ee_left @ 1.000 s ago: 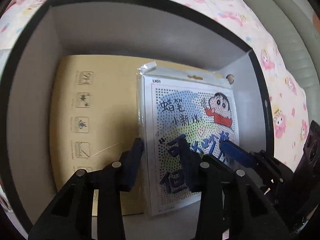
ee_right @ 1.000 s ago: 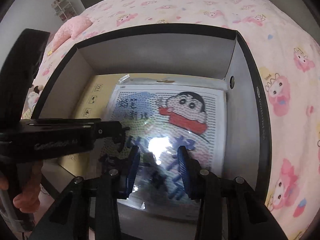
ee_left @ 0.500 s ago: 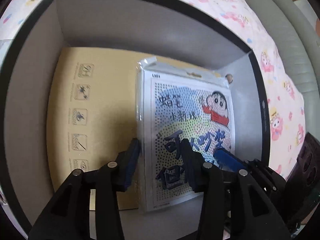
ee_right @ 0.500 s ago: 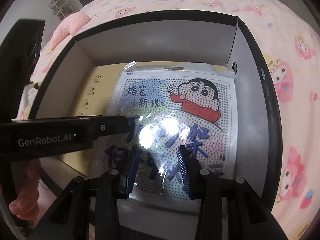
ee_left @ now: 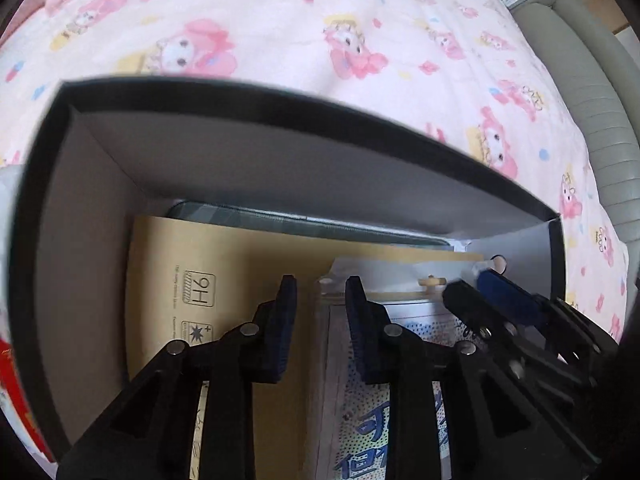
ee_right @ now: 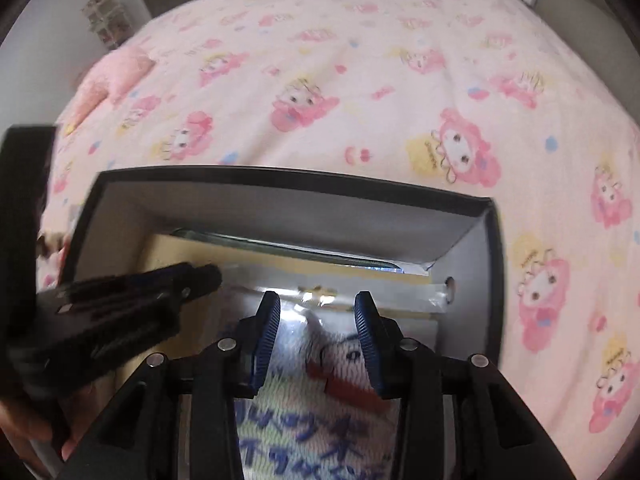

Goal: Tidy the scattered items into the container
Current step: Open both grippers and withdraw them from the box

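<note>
We're in a home bedroom: a wide bed under a pale pink quilt printed with cartoon bunny characters fills the frame, a fluffy pink pillow sits at upper left, a small white shelf of toys stands against the wall behind it.

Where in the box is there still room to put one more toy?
Left half of the box: bare tan envelope beside the left wall. The right side is crowded with the cartoon packet and right gripper.
</note>
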The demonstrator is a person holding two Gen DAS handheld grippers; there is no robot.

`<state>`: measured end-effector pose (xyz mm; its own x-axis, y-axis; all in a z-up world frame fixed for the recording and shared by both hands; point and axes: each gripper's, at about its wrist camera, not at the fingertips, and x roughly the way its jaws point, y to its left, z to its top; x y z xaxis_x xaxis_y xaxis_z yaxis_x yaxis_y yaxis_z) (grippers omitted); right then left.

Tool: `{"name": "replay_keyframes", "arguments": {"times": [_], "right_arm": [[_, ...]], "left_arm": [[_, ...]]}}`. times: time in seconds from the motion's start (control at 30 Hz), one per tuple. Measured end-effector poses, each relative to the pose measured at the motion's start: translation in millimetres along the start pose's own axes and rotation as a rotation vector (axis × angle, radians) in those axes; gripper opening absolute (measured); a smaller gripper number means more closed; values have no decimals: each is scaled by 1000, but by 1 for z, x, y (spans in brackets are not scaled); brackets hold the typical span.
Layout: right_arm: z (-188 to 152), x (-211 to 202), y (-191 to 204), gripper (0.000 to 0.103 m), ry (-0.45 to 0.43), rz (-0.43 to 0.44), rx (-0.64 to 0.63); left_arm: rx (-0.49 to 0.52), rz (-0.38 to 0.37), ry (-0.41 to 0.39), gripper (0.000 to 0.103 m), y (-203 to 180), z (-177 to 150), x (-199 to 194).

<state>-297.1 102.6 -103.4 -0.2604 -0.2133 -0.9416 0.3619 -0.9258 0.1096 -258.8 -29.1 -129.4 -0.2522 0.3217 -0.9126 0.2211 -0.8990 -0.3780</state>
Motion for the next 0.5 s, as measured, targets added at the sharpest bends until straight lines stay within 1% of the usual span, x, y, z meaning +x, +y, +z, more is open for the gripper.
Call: {"name": "replay_keyframes", "arguments": {"times": [0.07,0.1,0.13,0.23,0.3,0.33,0.4,0.43,0.47,0.5], "right_arm": [[2,20,-4,32,41,-9,17],[-1,25,-6,31,50,-7,23],[-5,25,-8,31,47,1,28],[-16,17,-16,32,31,32,62],[-21,12,-18,31,16,4,70],[-24,7,-18,31,7,-3,82],[-34,-8,-16,31,-14,25,96],[-42,-17,-13,31,-42,32,93],[-52,-27,-10,31,-70,24,86],[-61,-33,-8,33,-80,10,80]], "left_arm": [[-6,-38,31,24,-9,4,15],[-9,-65,54,25,-10,4,18],[-2,-77,63,26,-11,2,19],[68,-71,59,28,-20,-1,20],[52,-67,51,28,-17,-2,15],[36,-72,30,28,-14,-4,8],[13,-101,-14,28,-8,-16,-11],[-3,-111,-14,28,-6,-22,-15],[-24,-120,7,28,-4,-28,-16],[-41,-132,34,28,-4,-32,-14]]}}
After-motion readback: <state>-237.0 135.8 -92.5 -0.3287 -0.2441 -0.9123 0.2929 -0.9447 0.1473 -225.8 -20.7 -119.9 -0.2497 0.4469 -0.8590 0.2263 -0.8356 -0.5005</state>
